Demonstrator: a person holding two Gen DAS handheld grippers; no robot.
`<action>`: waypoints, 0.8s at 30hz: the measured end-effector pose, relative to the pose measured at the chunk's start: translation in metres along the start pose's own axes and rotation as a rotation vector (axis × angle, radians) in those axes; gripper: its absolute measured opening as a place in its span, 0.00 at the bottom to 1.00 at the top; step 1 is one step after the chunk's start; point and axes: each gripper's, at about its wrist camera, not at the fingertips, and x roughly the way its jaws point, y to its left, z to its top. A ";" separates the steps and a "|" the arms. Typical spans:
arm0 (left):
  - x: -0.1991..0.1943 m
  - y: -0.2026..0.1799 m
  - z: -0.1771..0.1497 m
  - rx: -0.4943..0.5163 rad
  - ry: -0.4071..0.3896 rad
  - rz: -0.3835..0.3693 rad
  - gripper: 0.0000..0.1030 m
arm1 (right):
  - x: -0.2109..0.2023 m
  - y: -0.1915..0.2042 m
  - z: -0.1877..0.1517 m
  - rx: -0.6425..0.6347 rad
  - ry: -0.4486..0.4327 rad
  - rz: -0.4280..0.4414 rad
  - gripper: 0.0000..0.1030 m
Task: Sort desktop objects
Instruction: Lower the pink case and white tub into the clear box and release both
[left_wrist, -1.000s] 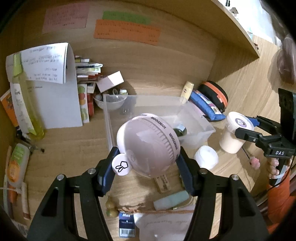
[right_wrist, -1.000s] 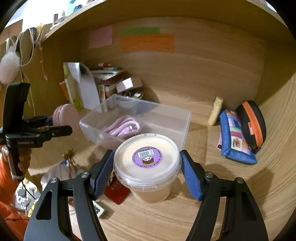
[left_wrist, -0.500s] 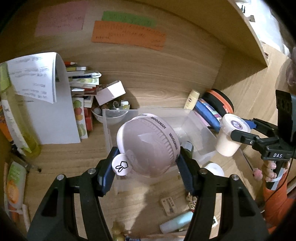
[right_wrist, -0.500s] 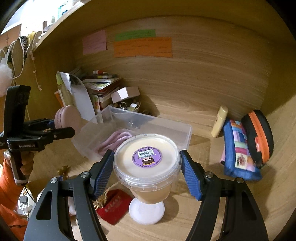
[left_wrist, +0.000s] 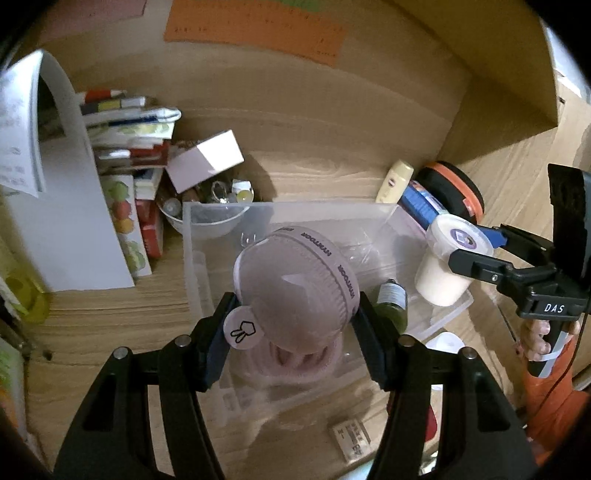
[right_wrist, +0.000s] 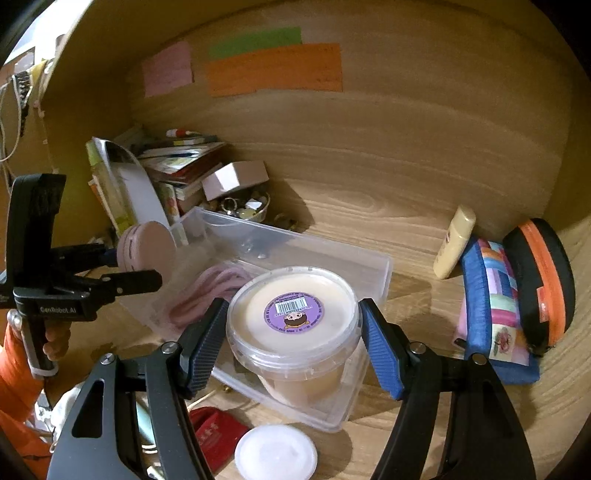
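My left gripper (left_wrist: 293, 336) is shut on a round pink case (left_wrist: 295, 284) and holds it above the clear plastic bin (left_wrist: 295, 212). A pink coiled cable (left_wrist: 295, 363) and a small dark green bottle (left_wrist: 393, 304) lie in the bin. My right gripper (right_wrist: 293, 341) is shut on a clear tub with a cream lid and purple sticker (right_wrist: 293, 314), held over the bin's near right corner (right_wrist: 384, 266). The tub shows in the left wrist view (left_wrist: 448, 266), the pink case in the right wrist view (right_wrist: 146, 245).
Stacked books and a curled white sheet (left_wrist: 66, 206) stand at the left, with a small bowl of trinkets (left_wrist: 210, 214) and a white box (left_wrist: 207, 160). A cream tube (right_wrist: 454, 245), blue pouch (right_wrist: 495, 306) and black-orange case (right_wrist: 543, 284) lie at the right. A white lid (right_wrist: 275, 452) and red packet (right_wrist: 214, 432) lie in front.
Both grippers have moved forward and over the bin with their loads. The pink case now hangs above the cable inside it, and the tub is over the bin's corner.
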 end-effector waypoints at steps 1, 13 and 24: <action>0.003 0.001 0.000 -0.001 0.006 0.000 0.59 | 0.003 0.000 0.000 0.002 0.007 0.001 0.66; 0.011 -0.015 -0.007 0.100 0.000 0.053 0.59 | 0.013 0.005 -0.012 -0.005 0.043 0.020 0.66; 0.008 -0.022 -0.007 0.118 -0.009 0.091 0.61 | 0.026 0.009 -0.026 -0.035 0.114 -0.025 0.66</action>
